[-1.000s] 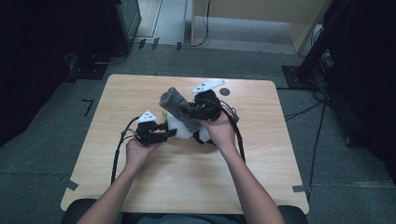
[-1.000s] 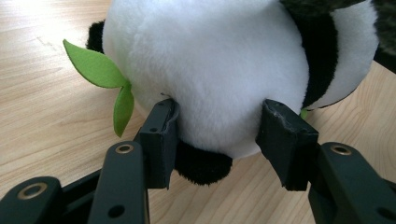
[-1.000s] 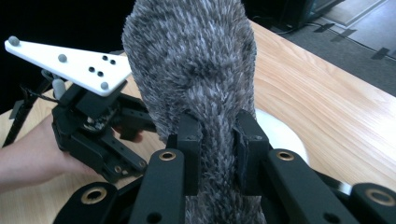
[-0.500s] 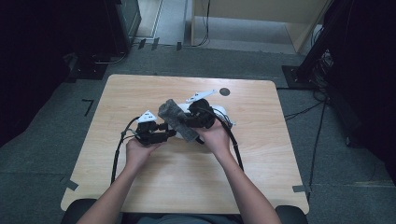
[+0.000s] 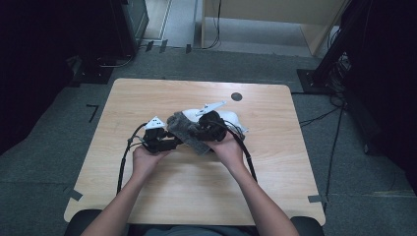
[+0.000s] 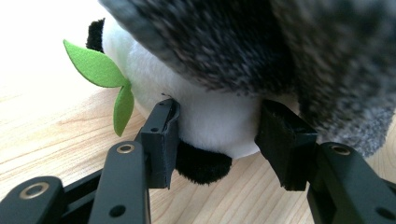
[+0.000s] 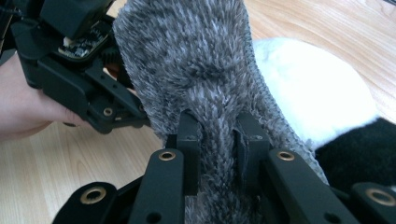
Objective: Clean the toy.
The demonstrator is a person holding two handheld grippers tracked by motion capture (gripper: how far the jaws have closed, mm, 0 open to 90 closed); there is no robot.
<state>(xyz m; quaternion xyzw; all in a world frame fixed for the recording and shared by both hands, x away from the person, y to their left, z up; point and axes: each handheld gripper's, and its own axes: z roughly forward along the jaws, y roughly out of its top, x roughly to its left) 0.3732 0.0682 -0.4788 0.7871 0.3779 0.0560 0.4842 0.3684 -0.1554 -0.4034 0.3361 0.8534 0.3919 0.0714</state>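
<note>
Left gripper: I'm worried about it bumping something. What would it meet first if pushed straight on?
The left gripper would likely press first into the white-and-black plush panda toy already between its jaws; the fuzzy grey cloth drapes above.

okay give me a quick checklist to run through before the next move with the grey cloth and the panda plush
1. Right gripper pinching the grey fuzzy cloth: ok, jaws are closed on a fold of it.
2. Left gripper holding the panda plush: ok, jaws sit on either side of its white body and press into it.
3. Cloth over the plush: ok, it drapes across the plush's top in the left gripper view.
4. Plush supported by the table: ok, its black part rests on the wood.
5. Green leaf clear of the jaws: ok, it sticks out to the side.
6. Cables clear of the cloth: cannot tell.
</note>
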